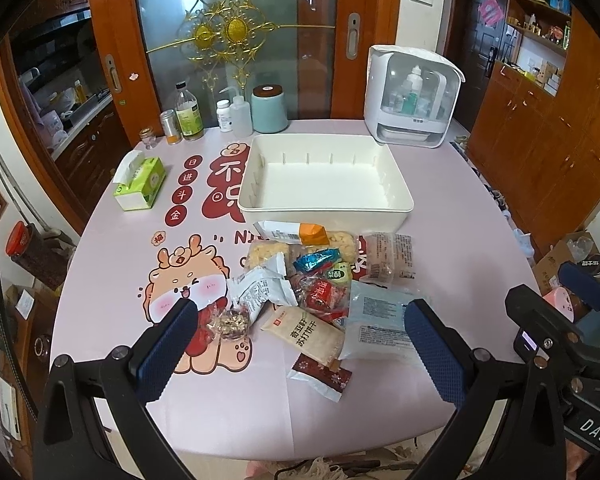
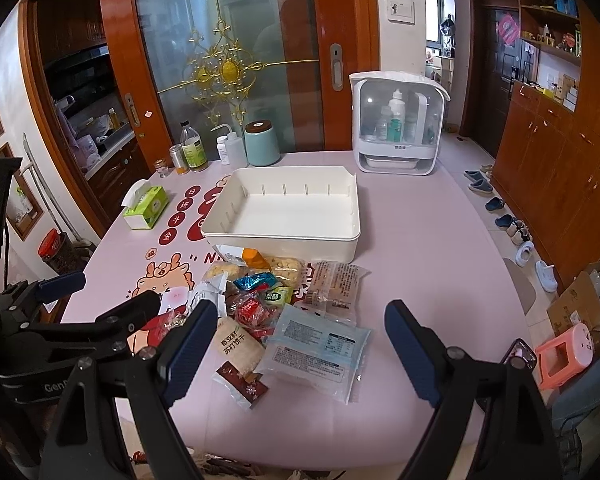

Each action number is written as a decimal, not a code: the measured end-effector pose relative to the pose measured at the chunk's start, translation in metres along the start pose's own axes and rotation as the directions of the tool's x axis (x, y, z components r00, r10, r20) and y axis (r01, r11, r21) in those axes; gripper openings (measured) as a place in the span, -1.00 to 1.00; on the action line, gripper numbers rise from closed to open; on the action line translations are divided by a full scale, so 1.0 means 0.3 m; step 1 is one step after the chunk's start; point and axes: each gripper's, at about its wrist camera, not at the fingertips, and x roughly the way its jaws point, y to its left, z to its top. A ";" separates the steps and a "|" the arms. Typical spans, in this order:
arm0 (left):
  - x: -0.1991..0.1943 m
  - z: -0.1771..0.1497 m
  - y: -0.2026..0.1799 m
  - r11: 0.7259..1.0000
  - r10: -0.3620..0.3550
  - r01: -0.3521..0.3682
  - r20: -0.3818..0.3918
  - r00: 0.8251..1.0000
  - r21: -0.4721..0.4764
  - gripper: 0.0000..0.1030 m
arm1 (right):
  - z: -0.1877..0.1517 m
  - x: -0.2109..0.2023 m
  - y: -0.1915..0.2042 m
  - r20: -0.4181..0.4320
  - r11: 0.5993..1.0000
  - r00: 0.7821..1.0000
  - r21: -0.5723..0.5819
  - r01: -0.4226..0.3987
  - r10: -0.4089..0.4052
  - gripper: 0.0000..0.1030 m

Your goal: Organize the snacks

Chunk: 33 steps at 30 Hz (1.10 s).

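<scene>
Nearest the cameras, the left hand-held gripper [image 1: 300, 346] hangs over the near edge of the tabletop [image 1: 440, 248] with its blue-padded fingers spread wide and nothing between them. The right hand-held gripper [image 2: 302, 350] is just beside it on the right, equally wide and empty.

Right ahead of both lies the pile of snacks [image 2: 284, 312], all loose on the pink tabletop. Its nearest piece is a small brown-and-white packet [image 1: 320, 376]. Touching that from behind is a beige cracker pack [image 1: 306, 334], and to the right of it a pale blue flat bag [image 2: 320, 350]. A foil-wrapped candy [image 1: 228, 322] sits apart at the left. Farther in are red wrappers [image 1: 320, 296], a white sachet [image 1: 262, 288], a clear pack of biscuits [image 1: 388, 256] and an orange-tipped packet [image 1: 296, 234] lying close against the bin.

Just beyond the pile stands the white bin [image 1: 324, 210], open-topped and empty, with slotted inner walls.

Left of it sits a green tissue box [image 1: 140, 182]. Along the far edge stand a glass bottle [image 1: 188, 112], a squeeze bottle [image 1: 240, 114], a teal canister [image 1: 269, 110] and, at the far right, a white cabinet [image 1: 412, 98] holding bottles.
</scene>
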 end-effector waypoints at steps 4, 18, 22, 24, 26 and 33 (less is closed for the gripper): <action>0.000 -0.004 0.000 1.000 0.010 -0.010 -0.009 1.000 0.000 0.99 | -0.002 -0.003 0.002 0.002 1.000 1.000 -0.003 0.001 -0.001 0.68; 0.000 -0.012 0.008 1.000 0.017 -0.017 -0.016 1.000 -0.009 0.99 | -0.008 -0.007 -0.003 0.001 1.000 1.000 -0.002 0.001 -0.001 0.68; 0.000 -0.015 0.009 1.000 0.019 -0.019 -0.016 1.000 -0.007 0.99 | -0.009 -0.003 -0.006 -0.006 1.000 1.000 0.001 -0.005 0.005 0.68; -0.001 -0.013 0.010 1.000 0.017 -0.018 -0.015 1.000 -0.009 0.99 | -0.011 -0.004 -0.005 -0.006 1.000 1.000 0.000 -0.003 0.003 0.68; -0.001 -0.012 0.009 1.000 0.018 -0.018 -0.017 1.000 -0.010 0.99 | -0.016 -0.010 -0.003 -0.008 1.000 1.000 -0.003 -0.004 0.004 0.68; -0.002 -0.017 0.008 1.000 0.020 -0.020 -0.018 1.000 -0.012 0.99 | -0.017 -0.010 -0.007 -0.008 1.000 1.000 -0.005 -0.005 0.005 0.68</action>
